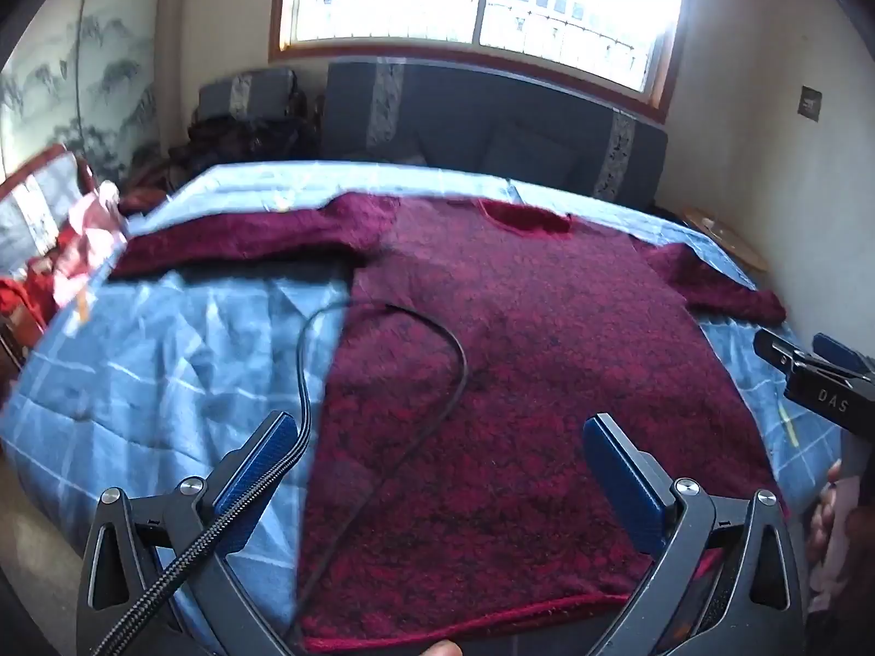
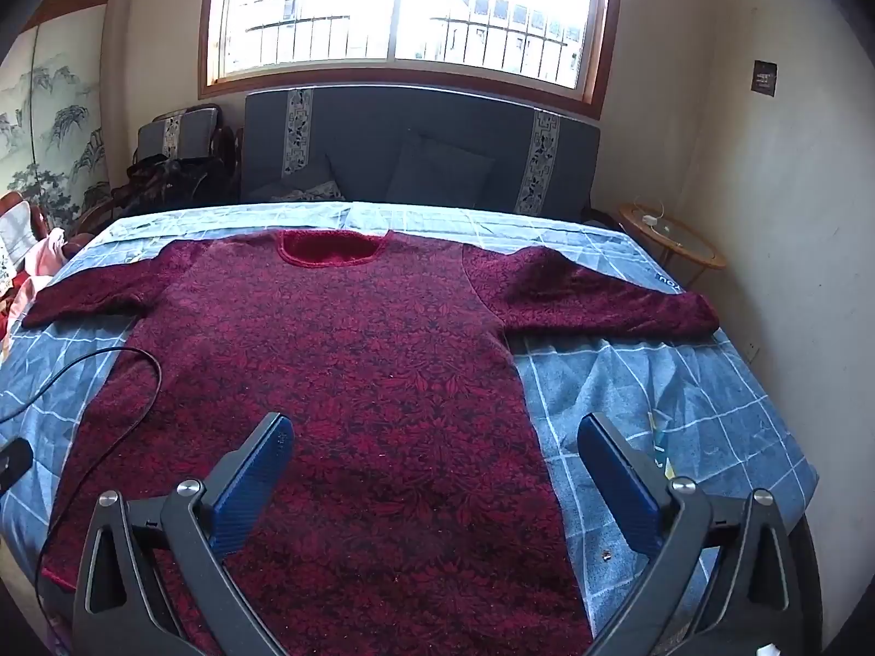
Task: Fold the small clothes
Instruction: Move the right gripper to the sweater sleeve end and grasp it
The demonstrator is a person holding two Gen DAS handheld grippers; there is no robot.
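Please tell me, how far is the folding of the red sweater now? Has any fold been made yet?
Done: the red sweater lies flat on the blue checked bedcover, both sleeves spread out. No fold is visible. In hand: nothing; the left gripper and right gripper are open above the hem. A black cable lies across the sweater. Left: all the folding, sleeves first probably.

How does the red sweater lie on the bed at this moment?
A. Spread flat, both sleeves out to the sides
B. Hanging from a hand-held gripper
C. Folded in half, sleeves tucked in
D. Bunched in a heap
A: the red sweater lies flat on the blue checked bedcover, one sleeve stretched out to each side.
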